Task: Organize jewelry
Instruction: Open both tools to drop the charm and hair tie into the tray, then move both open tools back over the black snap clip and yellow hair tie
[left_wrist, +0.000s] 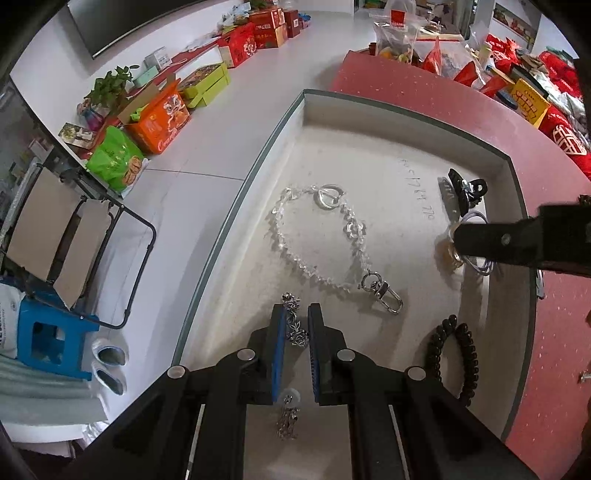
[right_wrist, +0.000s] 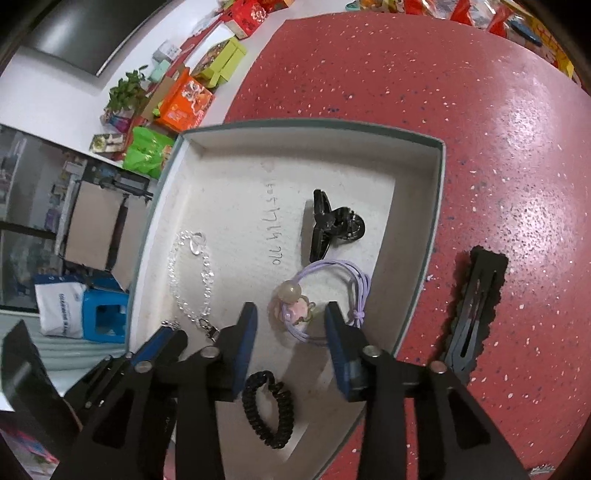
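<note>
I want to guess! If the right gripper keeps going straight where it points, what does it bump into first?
Probably the purple hair tie with beads, lying in the box right between the open right gripper fingers; depth is unclear.

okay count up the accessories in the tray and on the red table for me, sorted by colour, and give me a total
Black: 3, the black claw hair clip and black spiral hair tie in the white tray, and the black snap hair clip on the red table.
Clear: 1, clear bead chain.
Silver: 1, silver leaf bracelet.
Purple: 1, purple beaded hair tie.
Total: 6
</note>
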